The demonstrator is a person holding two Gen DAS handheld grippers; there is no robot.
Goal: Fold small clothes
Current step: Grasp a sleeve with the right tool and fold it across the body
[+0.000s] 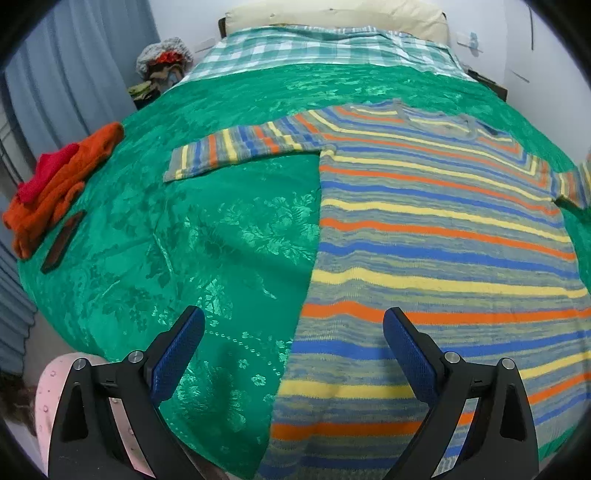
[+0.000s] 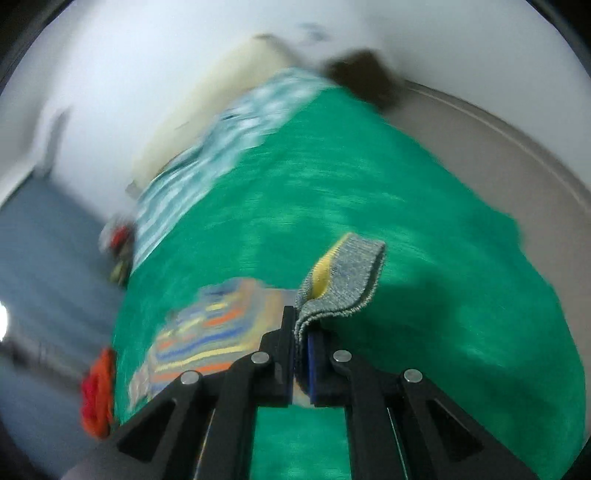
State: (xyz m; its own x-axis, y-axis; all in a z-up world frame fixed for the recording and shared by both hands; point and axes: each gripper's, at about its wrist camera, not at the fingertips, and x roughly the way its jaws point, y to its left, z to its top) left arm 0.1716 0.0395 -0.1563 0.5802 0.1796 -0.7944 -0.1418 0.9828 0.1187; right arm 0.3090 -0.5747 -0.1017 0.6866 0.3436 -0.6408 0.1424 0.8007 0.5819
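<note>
A striped knit sweater (image 1: 436, 236) in grey, blue, orange and yellow lies flat on the green bedspread (image 1: 207, 243), its left sleeve (image 1: 236, 151) stretched out. My left gripper (image 1: 293, 332) is open and empty, low over the sweater's left hem edge. In the blurred right wrist view, my right gripper (image 2: 303, 332) is shut on the grey cuff of the sweater's other sleeve (image 2: 343, 280) and holds it lifted above the bedspread (image 2: 406, 206); the rest of the sweater (image 2: 207, 339) lies to the left below.
A pile of orange and red clothes (image 1: 59, 184) and a dark phone (image 1: 61, 242) lie at the bed's left edge. A checked sheet (image 1: 317, 48) and pillow (image 1: 332, 14) are at the head. More clothes (image 1: 162, 62) sit beside the bed by the curtain.
</note>
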